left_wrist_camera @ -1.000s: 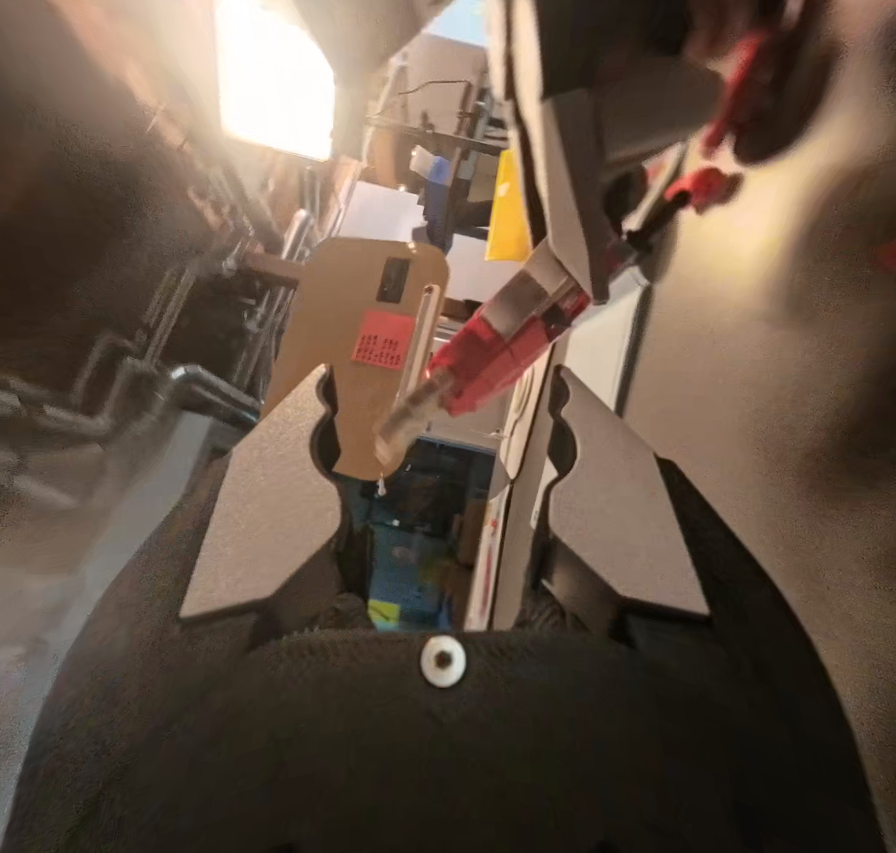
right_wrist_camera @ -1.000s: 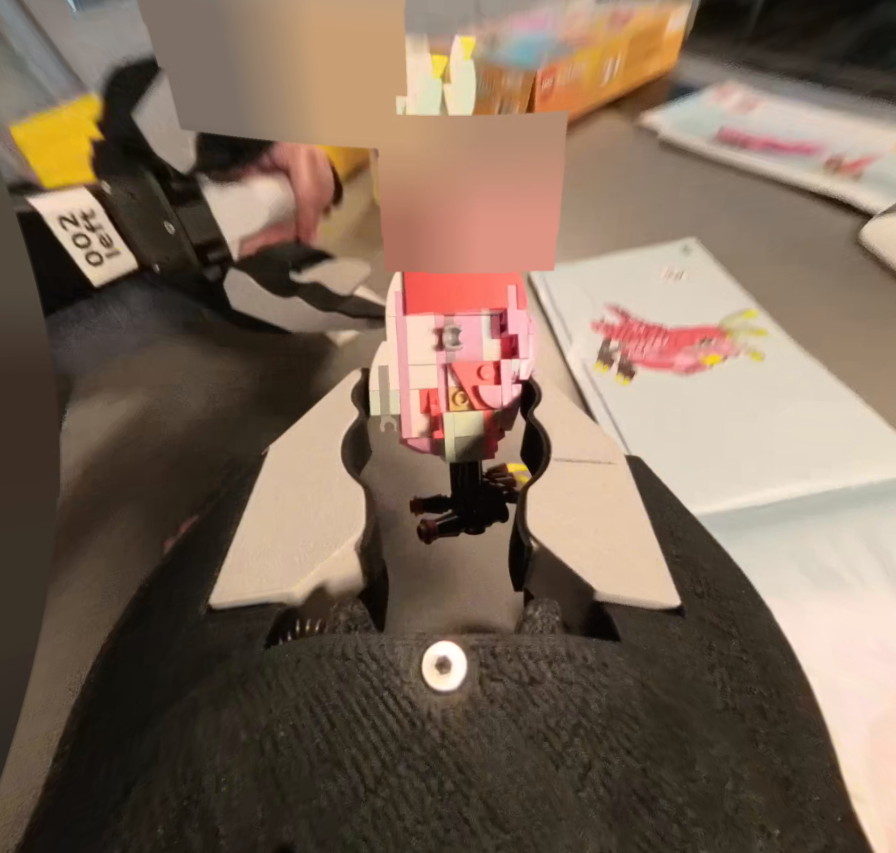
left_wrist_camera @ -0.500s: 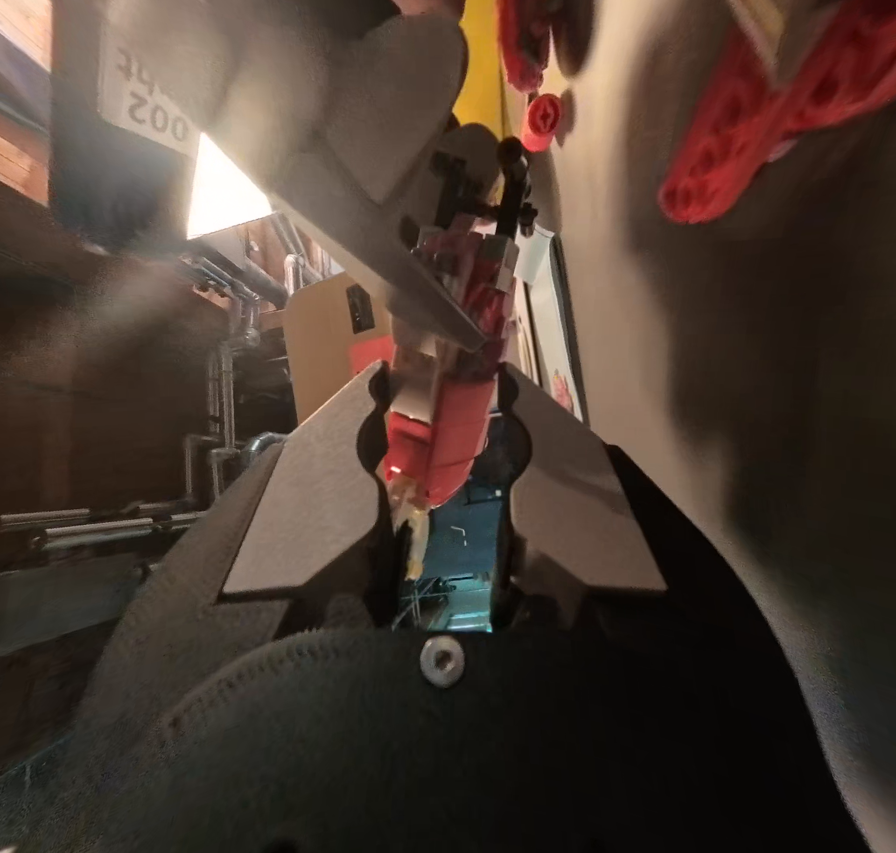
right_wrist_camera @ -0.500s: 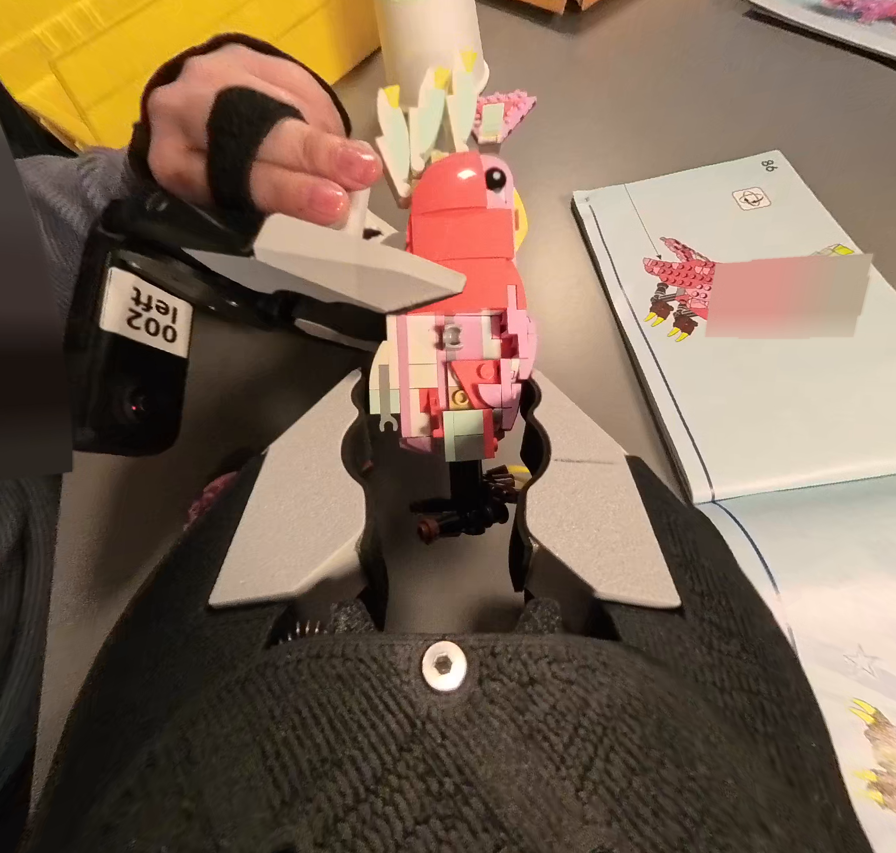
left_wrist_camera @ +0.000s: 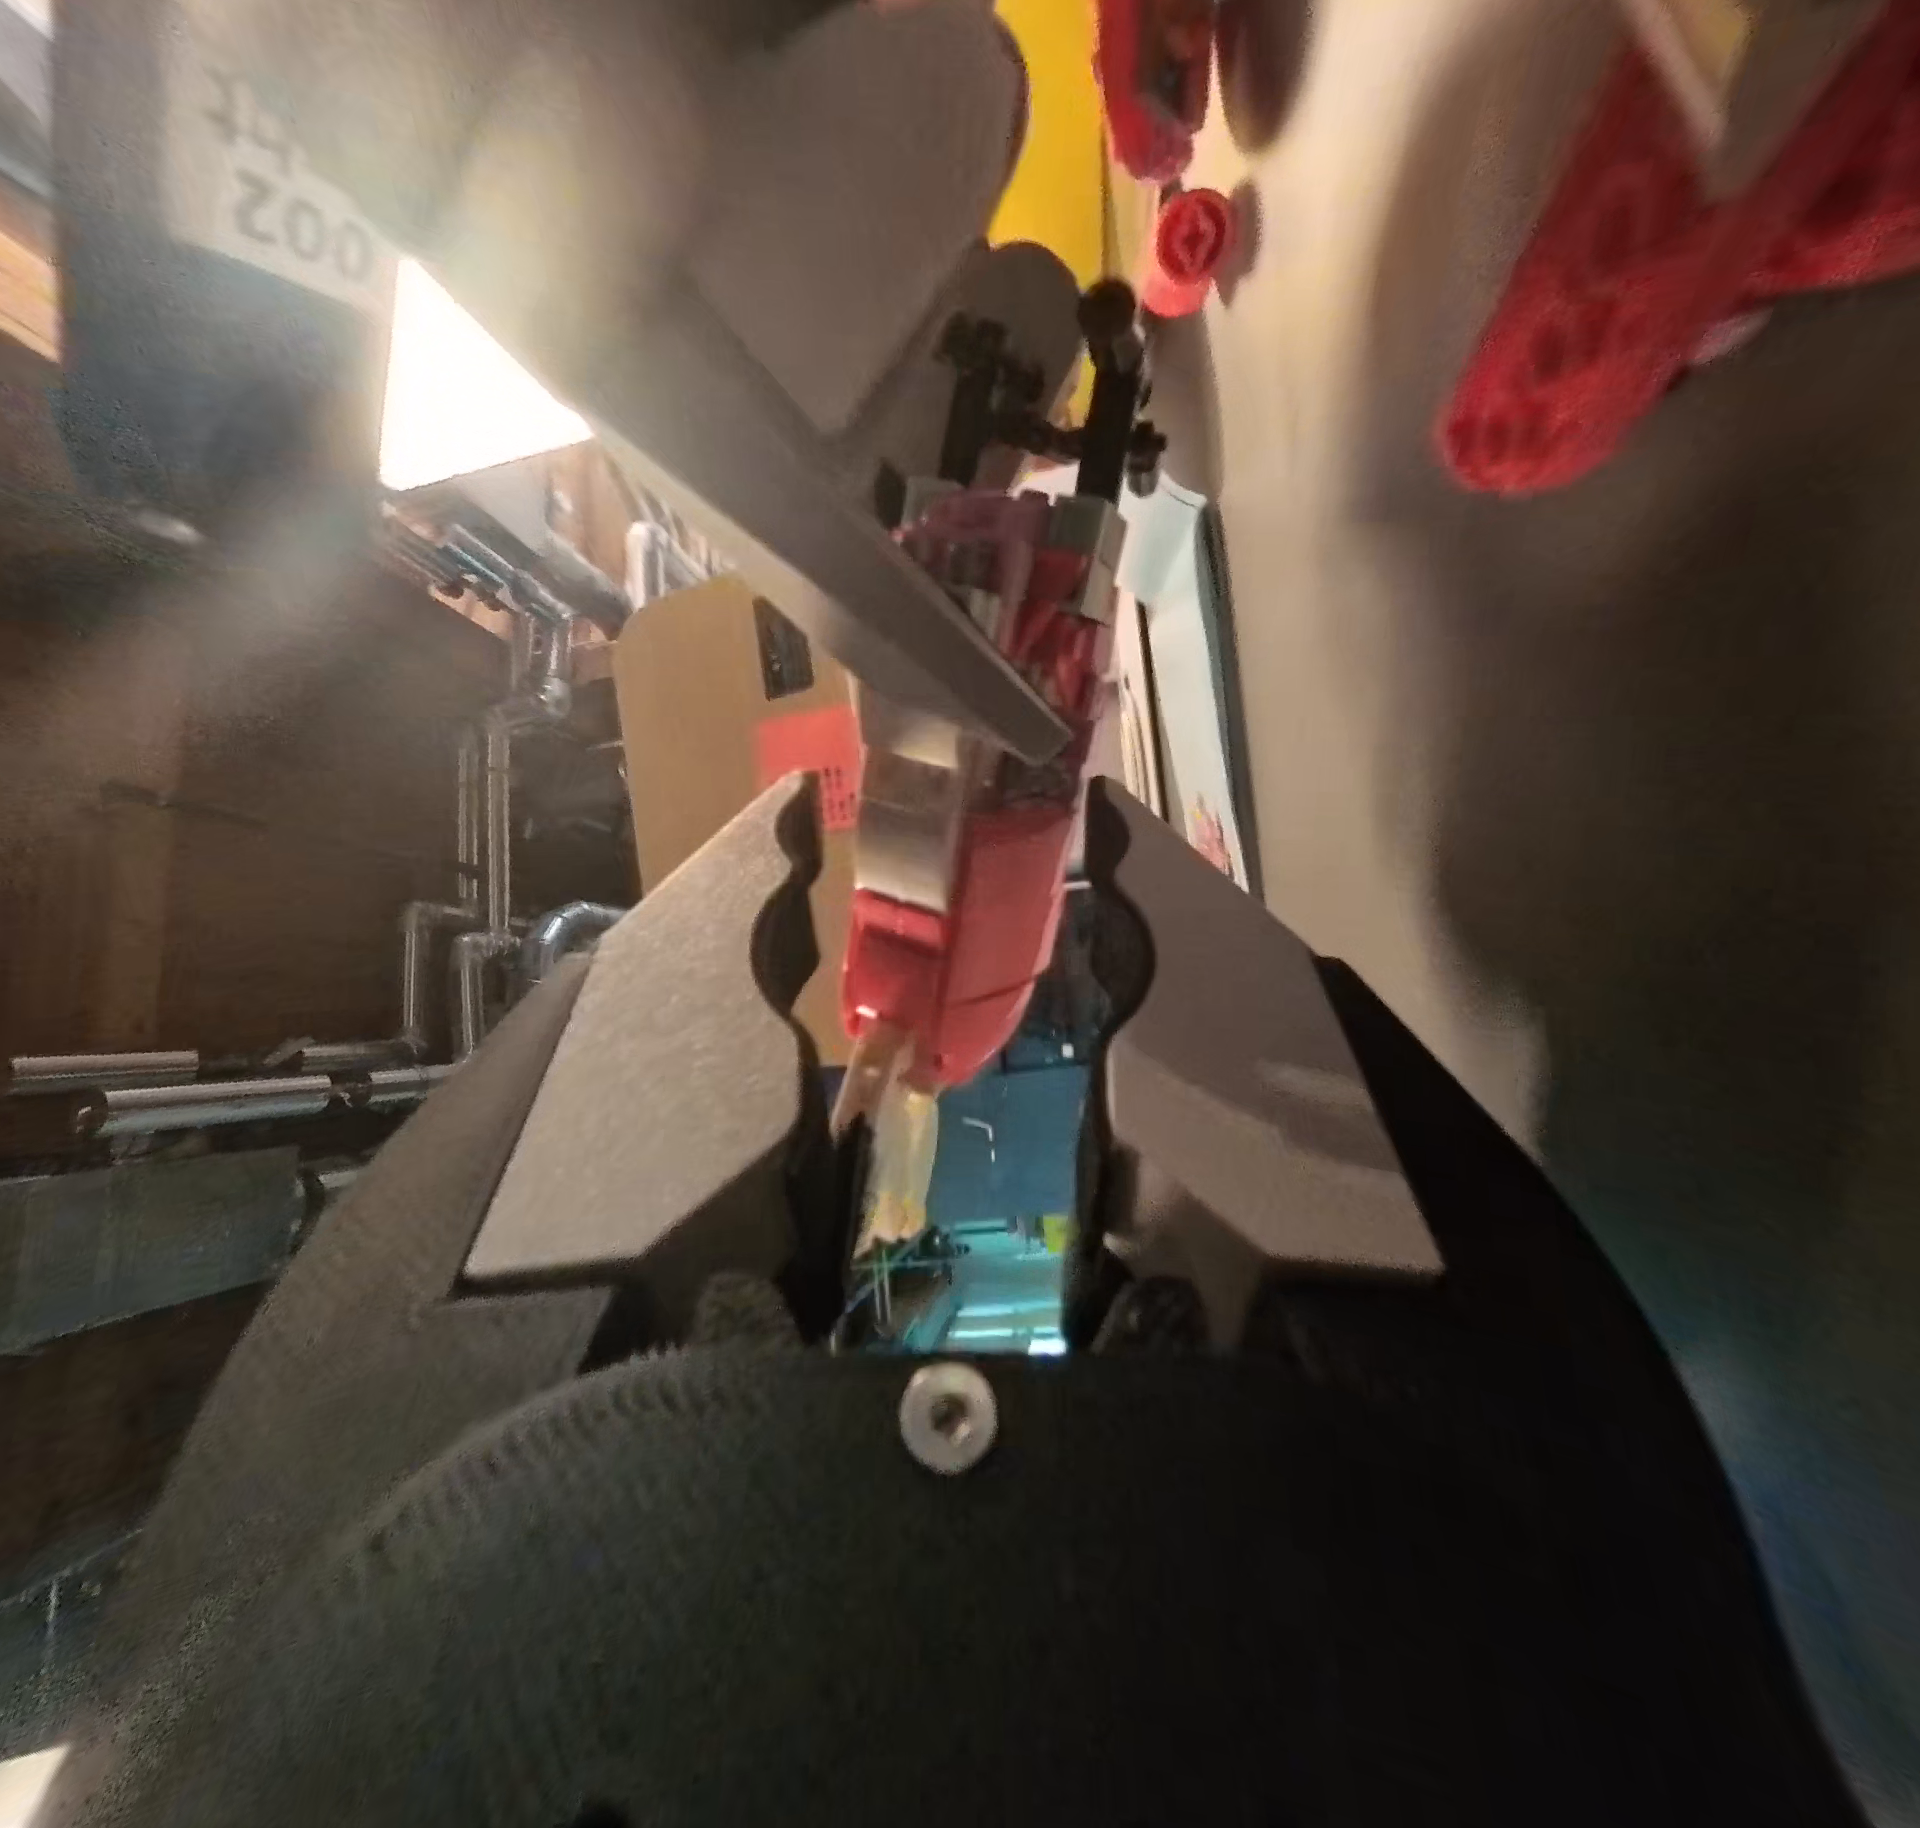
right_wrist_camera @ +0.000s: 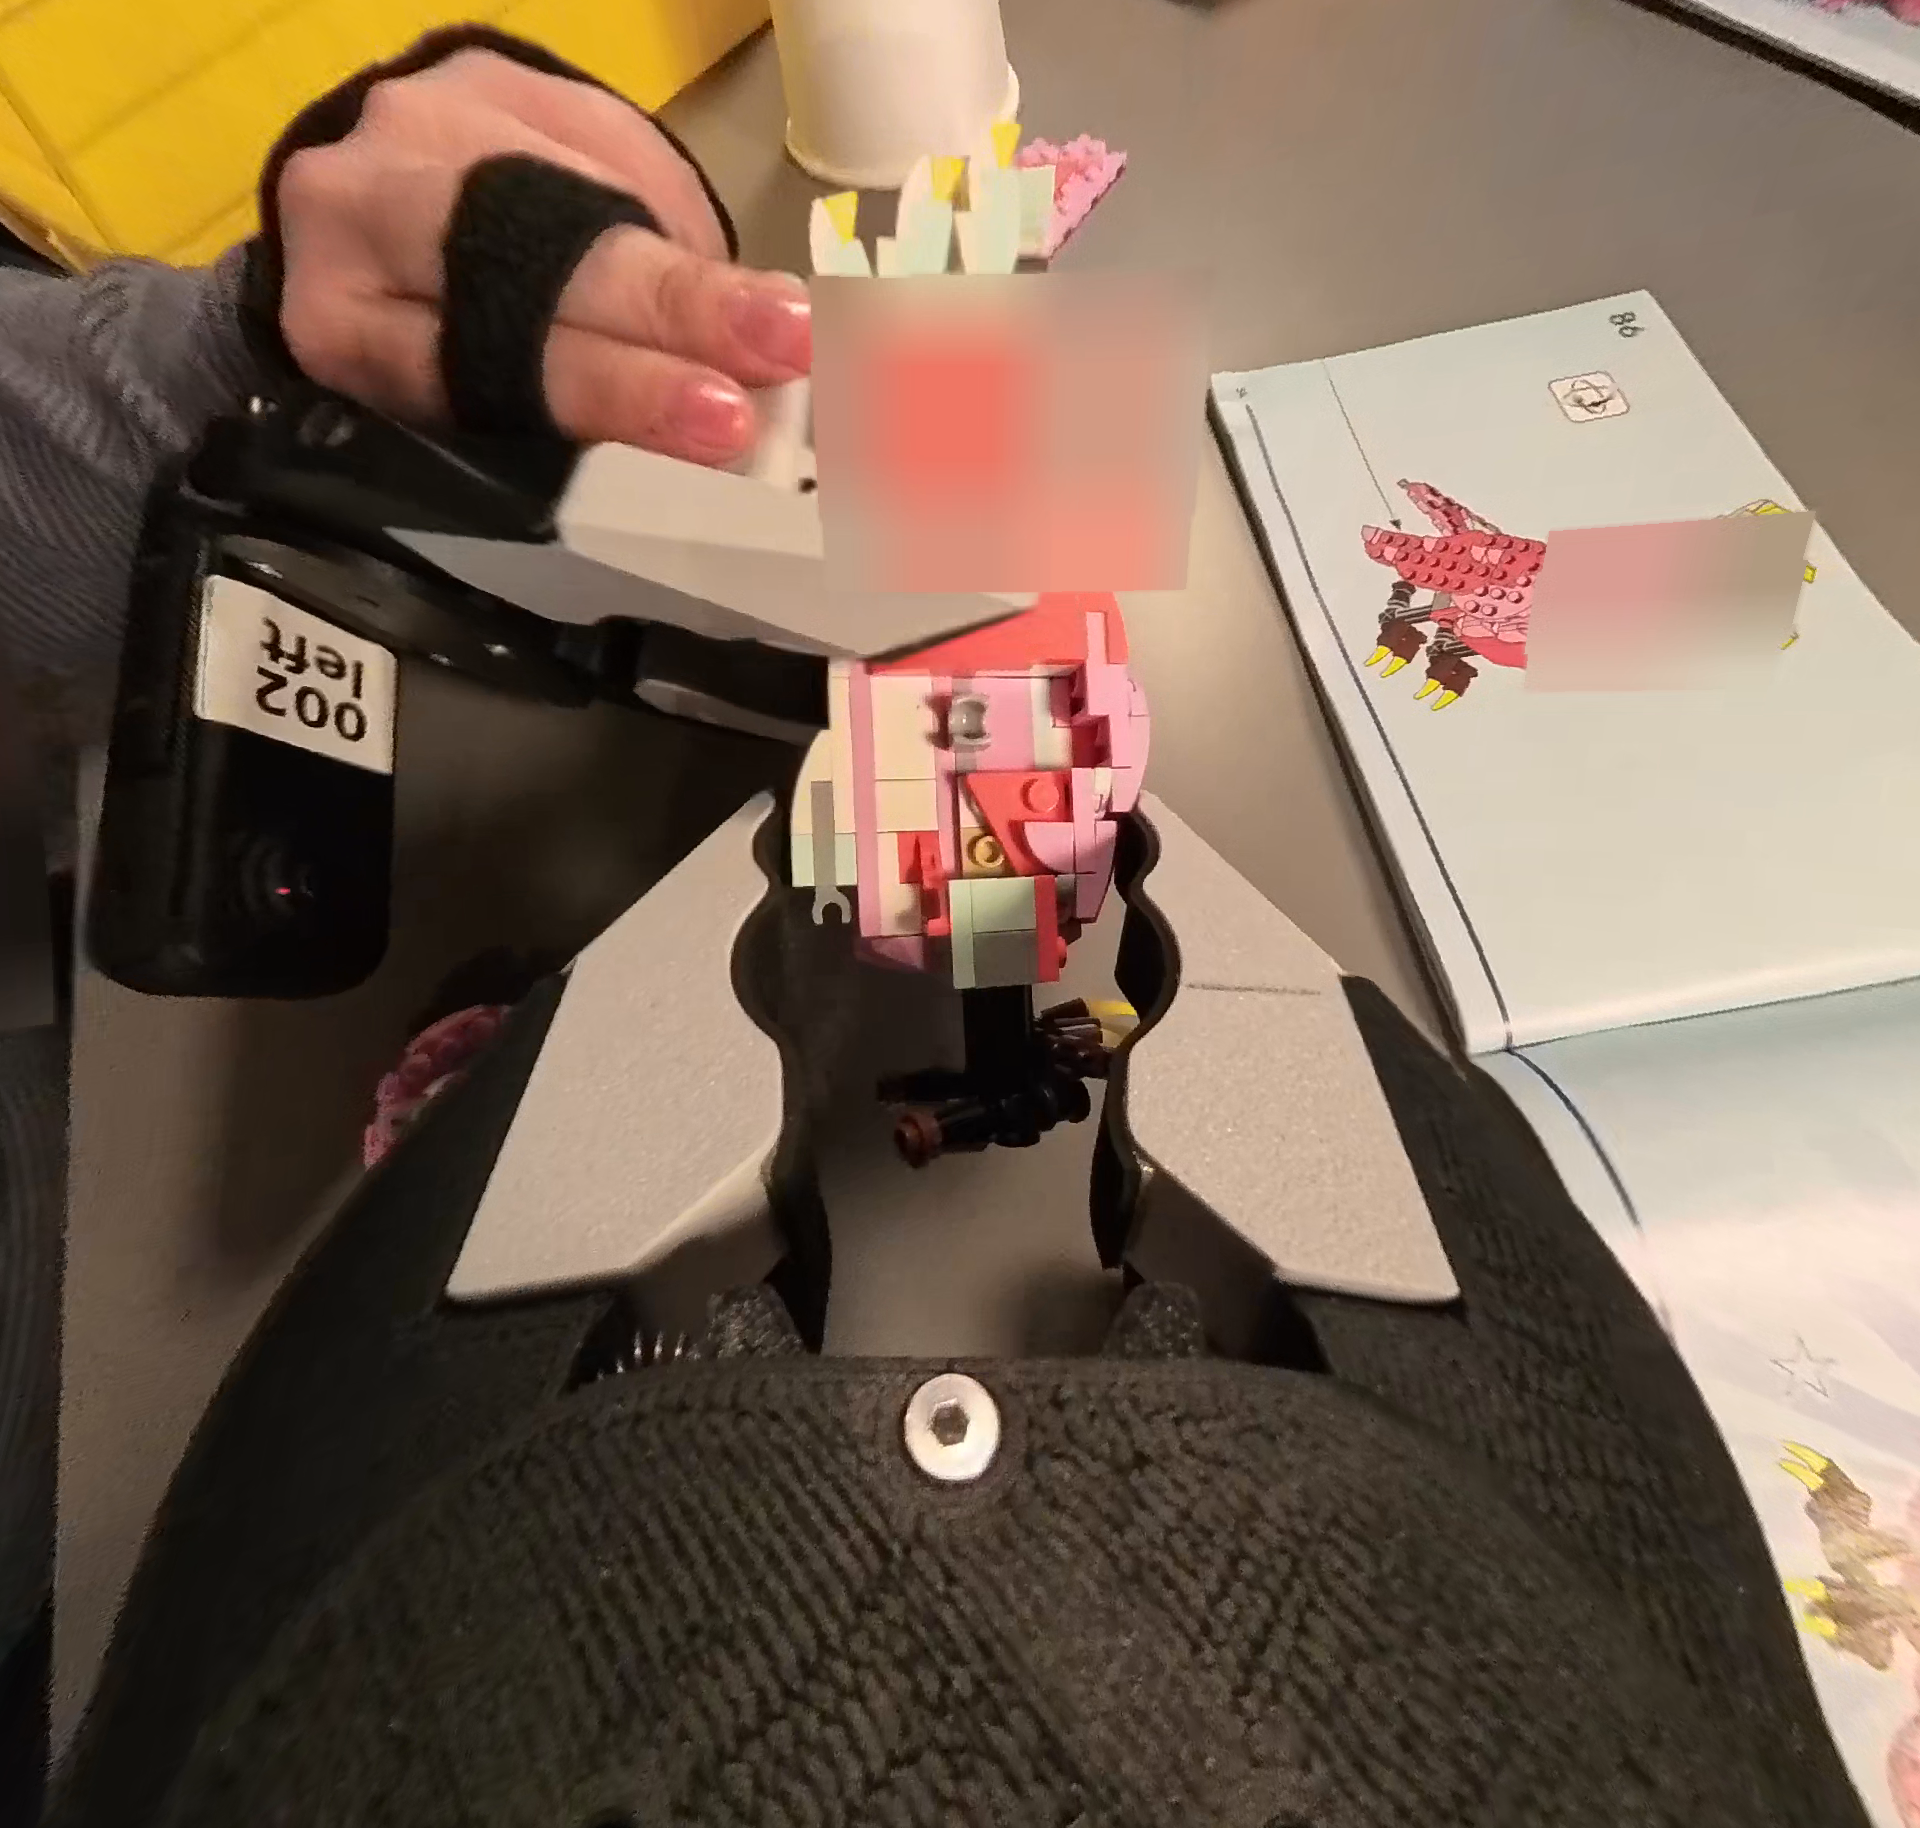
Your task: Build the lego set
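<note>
- Right gripper [right_wrist_camera: 951, 843] clamps a pink-and-red brick bird [right_wrist_camera: 966, 822] by its body, above the grey table [right_wrist_camera: 1351, 168].
- Left gripper [left_wrist_camera: 951, 905] straddles the bird's head; whether its pads press cannot be told.
- Open instruction booklet [right_wrist_camera: 1558, 791] lies right; white cup [right_wrist_camera: 883, 33] far.

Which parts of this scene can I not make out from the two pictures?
Bird: right wrist view, head under a blurred patch, which hides the left claw tips too.
Cup: right wrist view, top cut by the edge.
Red pieces: left wrist view, blurred and cut off; kind unclear.
Booklet: right wrist view, drawing partly under a patch.
</note>
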The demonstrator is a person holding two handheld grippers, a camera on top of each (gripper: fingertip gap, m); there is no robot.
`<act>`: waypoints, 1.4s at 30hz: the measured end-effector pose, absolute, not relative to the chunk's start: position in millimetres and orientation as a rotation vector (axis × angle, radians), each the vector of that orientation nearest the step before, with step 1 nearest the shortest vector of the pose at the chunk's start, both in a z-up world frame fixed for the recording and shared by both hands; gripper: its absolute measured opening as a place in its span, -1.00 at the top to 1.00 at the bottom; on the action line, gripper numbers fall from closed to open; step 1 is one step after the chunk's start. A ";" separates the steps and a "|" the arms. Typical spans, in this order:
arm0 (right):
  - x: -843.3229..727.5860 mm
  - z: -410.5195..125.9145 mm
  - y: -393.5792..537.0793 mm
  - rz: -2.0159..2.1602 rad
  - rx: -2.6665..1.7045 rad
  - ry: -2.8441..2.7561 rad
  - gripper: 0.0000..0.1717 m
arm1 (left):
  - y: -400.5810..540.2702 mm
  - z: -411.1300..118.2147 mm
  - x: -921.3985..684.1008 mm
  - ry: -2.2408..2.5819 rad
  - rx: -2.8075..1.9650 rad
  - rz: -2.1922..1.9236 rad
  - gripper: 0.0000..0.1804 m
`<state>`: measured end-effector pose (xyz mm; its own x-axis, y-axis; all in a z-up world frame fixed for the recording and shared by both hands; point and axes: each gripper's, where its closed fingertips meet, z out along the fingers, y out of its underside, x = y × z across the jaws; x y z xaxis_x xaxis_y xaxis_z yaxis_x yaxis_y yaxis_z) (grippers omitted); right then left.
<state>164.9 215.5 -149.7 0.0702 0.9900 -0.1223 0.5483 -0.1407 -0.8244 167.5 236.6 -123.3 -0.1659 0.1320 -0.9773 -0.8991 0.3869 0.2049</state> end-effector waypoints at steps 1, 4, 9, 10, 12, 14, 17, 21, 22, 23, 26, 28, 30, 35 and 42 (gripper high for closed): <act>165.7 -149.3 218.7 0.939 -1.761 -1.518 0.29 | 233.1 -122.2 169.4 1.442 -0.723 1.052 0.44; 168.7 -148.6 221.9 0.936 -1.768 -1.507 0.29 | 222.5 -122.1 176.4 1.469 -0.656 1.025 0.51; 170.5 -147.9 221.0 0.906 -1.745 -1.532 0.29 | 220.0 -127.6 179.3 1.517 -0.611 1.051 0.63; 170.8 -148.5 221.2 0.897 -1.742 -1.538 0.29 | 220.0 -128.3 179.5 1.522 -0.606 1.057 0.63; 172.3 -150.3 222.0 0.871 -1.735 -1.555 0.29 | 220.2 -130.6 180.5 1.537 -0.603 1.060 0.64; 175.1 -154.0 224.5 0.817 -1.728 -1.579 0.29 | 221.4 -135.7 181.6 1.561 -0.613 1.057 0.64; 178.4 -161.3 228.2 0.722 -1.722 -1.618 0.29 | 222.4 -143.8 182.7 1.597 -0.627 1.050 0.67; 178.3 -162.2 228.8 0.705 -1.705 -1.628 0.29 | 223.1 -144.2 182.1 1.588 -0.661 1.027 0.67; 178.1 -161.4 228.1 0.715 -1.700 -1.629 0.29 | 225.3 -141.6 180.7 1.559 -0.694 1.012 0.63; 177.8 -160.7 226.6 0.726 -1.693 -1.633 0.29 | 229.9 -139.8 176.8 1.531 -0.747 1.006 0.52; 175.2 -160.6 221.5 0.742 -1.677 -1.651 0.29 | 241.6 -143.8 165.7 1.504 -0.895 0.992 0.31; 172.5 -161.2 214.4 0.776 -1.665 -1.677 0.29 | 241.9 -141.5 166.3 1.492 -0.863 1.027 0.45; 169.8 -161.2 209.2 0.805 -1.657 -1.689 0.29 | 244.8 -138.1 164.6 1.477 -0.843 1.098 0.55; 169.6 -162.2 210.6 0.807 -1.661 -1.681 0.29 | 247.1 -139.1 164.2 1.486 -0.868 1.118 0.56; 193.6 -110.3 236.9 0.838 -1.546 -1.460 0.11 | 253.0 -144.3 159.5 1.438 -0.984 1.023 0.55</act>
